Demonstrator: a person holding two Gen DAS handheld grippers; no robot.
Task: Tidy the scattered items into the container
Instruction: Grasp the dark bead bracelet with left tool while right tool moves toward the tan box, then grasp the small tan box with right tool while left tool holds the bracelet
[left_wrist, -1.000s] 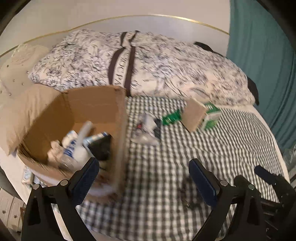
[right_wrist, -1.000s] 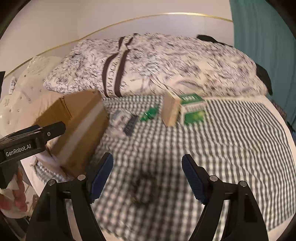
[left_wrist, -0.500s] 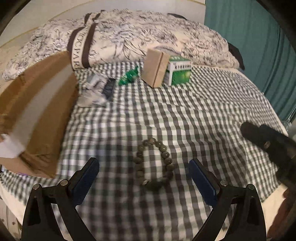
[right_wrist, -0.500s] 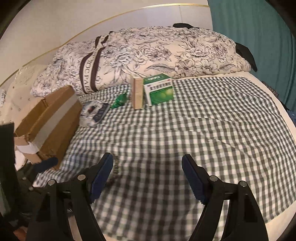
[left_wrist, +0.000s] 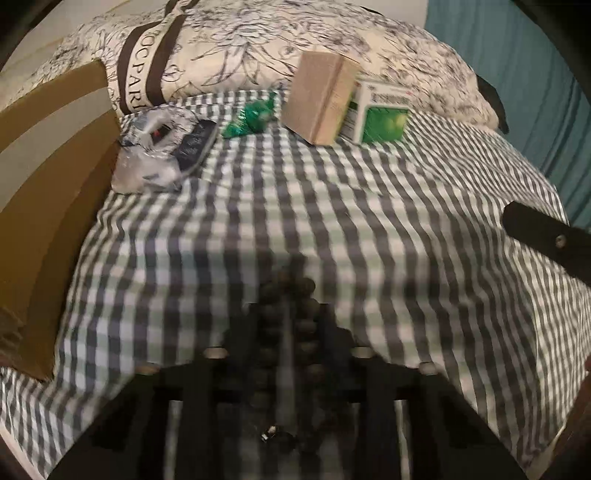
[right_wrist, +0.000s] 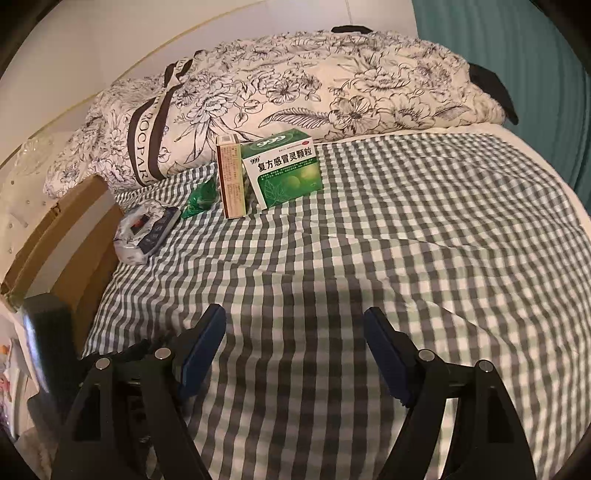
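Left hand-held gripper (left_wrist: 286, 332) is closing on the bead bracelet (left_wrist: 291, 295), though blur hides the pinch. Right hand-held gripper (right_wrist: 295, 354) gapes empty. Two boxes (right_wrist: 280, 170), a green packet (right_wrist: 201, 201) and a bag (right_wrist: 142, 232) wait on the bed beside the cardboard box (right_wrist: 55, 240).

Dark bead bracelet (left_wrist: 286, 325) lies squeezed narrow on checked sheet (left_wrist: 369, 221).

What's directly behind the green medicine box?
Behind the green medicine box lies the floral duvet, bunched along the bed. Whatever sits low between them is hidden by the box.
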